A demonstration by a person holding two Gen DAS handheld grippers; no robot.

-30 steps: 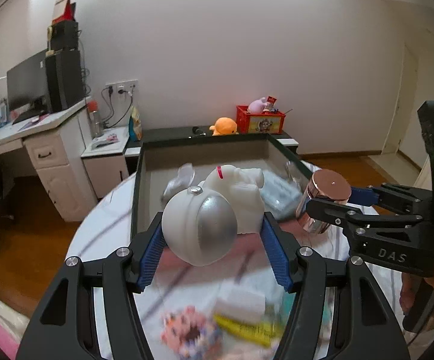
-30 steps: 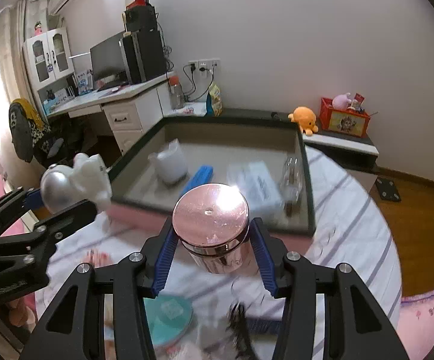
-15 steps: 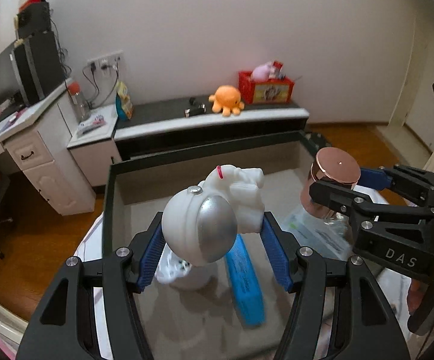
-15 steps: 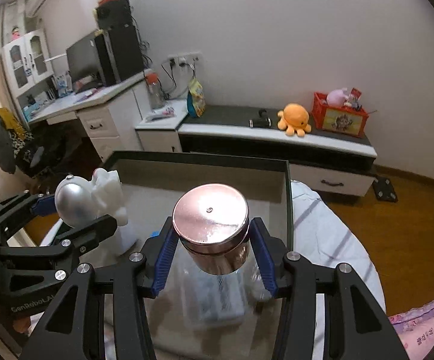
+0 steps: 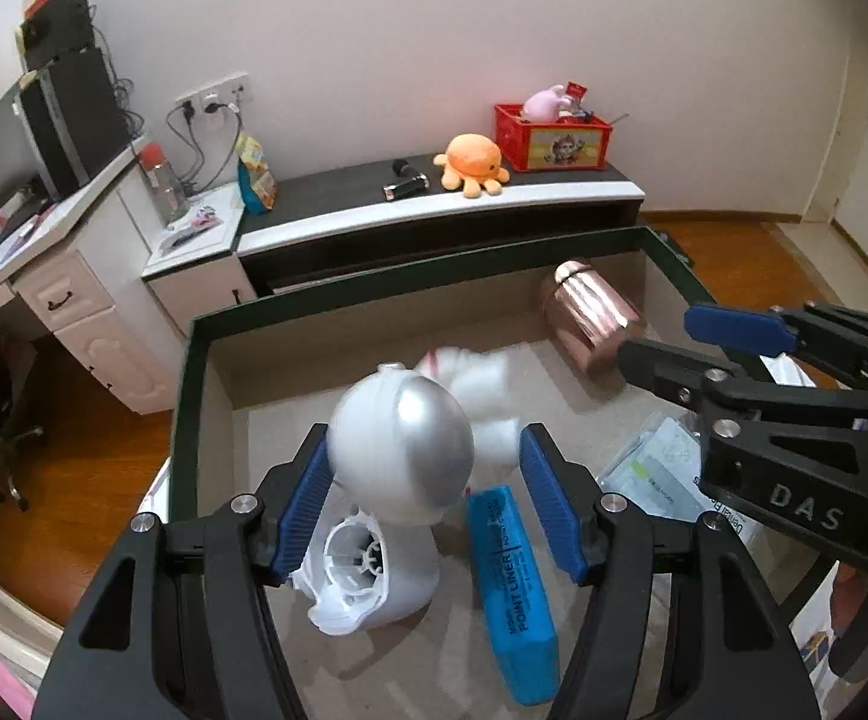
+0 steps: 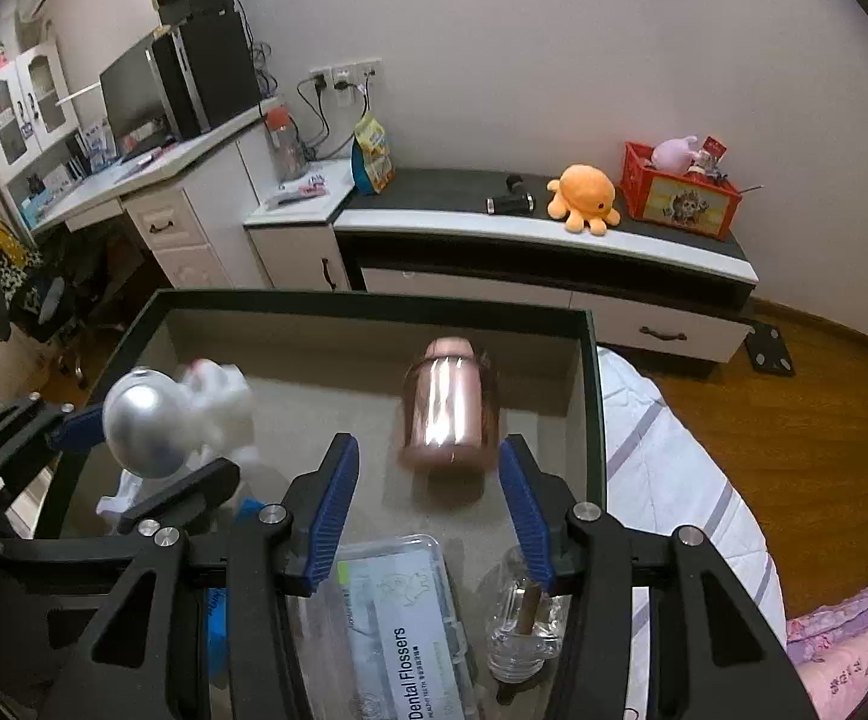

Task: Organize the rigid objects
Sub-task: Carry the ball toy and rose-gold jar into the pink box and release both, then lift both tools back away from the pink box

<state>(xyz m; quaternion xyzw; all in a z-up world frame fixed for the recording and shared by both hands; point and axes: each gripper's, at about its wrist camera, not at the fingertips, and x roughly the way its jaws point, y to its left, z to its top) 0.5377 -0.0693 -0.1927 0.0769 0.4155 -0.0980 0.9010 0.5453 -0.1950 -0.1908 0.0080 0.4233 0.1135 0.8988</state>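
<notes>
Hovering over the dark-rimmed box (image 5: pixel 188 396), I have both pairs of fingers angled down into it. My left fingers (image 5: pixel 305 492) are opening. The white astronaut figure (image 5: pixel 401 438) sits between them, its silver helmet against the left pad, while the right pad stands clear of its blurred body. Just below those fingers, on the box floor, lies a white plastic part with a round ribbed opening (image 5: pixel 368 570). A blue highlighter (image 5: pixel 514 588) lies under the right fingertip, pointing away from me.

My right fingers (image 6: pixel 338 480) stand parted with nothing gripped. The copper jar (image 6: pixel 448 414) lies on its side just ahead of their tips, near the far wall of the box, its outline smeared. I cannot tell whether the right pad's tip brushes it. Beneath these fingers a clear case of dental flossers (image 6: pixel 410 630) lies flat. A small clear bottle (image 6: pixel 523 618) stands beside it, under the right fingertip.

From the left view, the jar is beyond the right fingers' tips, apart from both.
</notes>
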